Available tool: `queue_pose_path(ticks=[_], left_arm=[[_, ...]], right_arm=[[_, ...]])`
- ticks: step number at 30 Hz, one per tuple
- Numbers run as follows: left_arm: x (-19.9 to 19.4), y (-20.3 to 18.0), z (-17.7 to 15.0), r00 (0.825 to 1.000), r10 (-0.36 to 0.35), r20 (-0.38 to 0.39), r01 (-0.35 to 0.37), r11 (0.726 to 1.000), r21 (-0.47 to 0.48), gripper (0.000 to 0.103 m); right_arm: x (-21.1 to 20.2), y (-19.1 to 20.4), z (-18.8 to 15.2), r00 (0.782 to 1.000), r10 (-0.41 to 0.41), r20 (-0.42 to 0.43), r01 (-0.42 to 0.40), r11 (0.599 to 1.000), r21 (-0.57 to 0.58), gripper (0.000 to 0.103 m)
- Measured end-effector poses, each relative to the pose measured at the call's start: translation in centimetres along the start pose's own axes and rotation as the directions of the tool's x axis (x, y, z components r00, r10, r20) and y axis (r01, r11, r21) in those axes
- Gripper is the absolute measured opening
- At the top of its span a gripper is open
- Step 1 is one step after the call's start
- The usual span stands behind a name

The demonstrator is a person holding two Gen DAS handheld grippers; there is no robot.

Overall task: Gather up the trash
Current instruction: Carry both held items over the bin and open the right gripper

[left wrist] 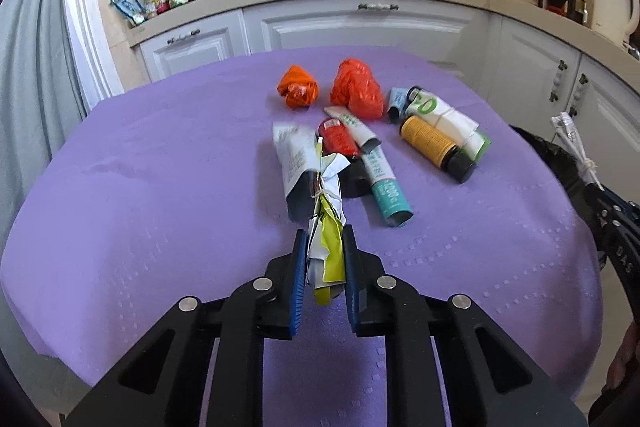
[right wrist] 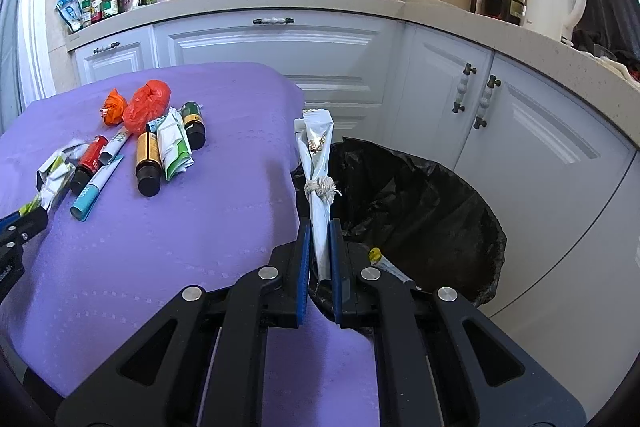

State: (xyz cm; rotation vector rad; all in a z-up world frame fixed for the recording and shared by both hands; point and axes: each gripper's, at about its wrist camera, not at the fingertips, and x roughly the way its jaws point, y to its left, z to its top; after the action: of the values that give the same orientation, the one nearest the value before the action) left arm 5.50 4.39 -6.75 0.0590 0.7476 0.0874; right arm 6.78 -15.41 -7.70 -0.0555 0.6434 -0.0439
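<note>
The right gripper hangs just past the right edge of the purple tabletop, over the near rim of the black-lined bin. Its fingers are pinched nearly together on a pale wrapper bundle tied with string, whose long axis runs straight out from the fingers and tilts over the bin's mouth. The drop looks like the step in hand: the bin lies directly ahead and below, so a release should land it inside (a yellow-tipped scrap already lies at the near rim).

The left gripper sits low over the near middle of the tabletop, fingers narrowed onto a second tied bundle of yellow and white wrappers, which points away from them toward the remaining bottles and tubes. It is the farther arm from the bin.
</note>
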Motion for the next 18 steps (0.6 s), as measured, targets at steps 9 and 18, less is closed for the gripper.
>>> queue_pose_path(ticks=[9, 18], left_arm=[[-2.2, -0.6, 1.3, 0.995, -0.026, 0.099, 0.024, 1.000, 0.018, 0.018], [-2.4, -3.5, 3.9, 0.985, -0.120, 0.127, 0.116, 0.992, 0.043, 0.018]], right_arm=[[-0.8, -0.4, 0.6, 0.999, -0.021, 0.027, 0.020, 1.000, 0.007, 0.009], [-1.8, -3.3, 1.8, 0.994, -0.087, 0.062, 0.084, 0.995, 0.049, 0.009]])
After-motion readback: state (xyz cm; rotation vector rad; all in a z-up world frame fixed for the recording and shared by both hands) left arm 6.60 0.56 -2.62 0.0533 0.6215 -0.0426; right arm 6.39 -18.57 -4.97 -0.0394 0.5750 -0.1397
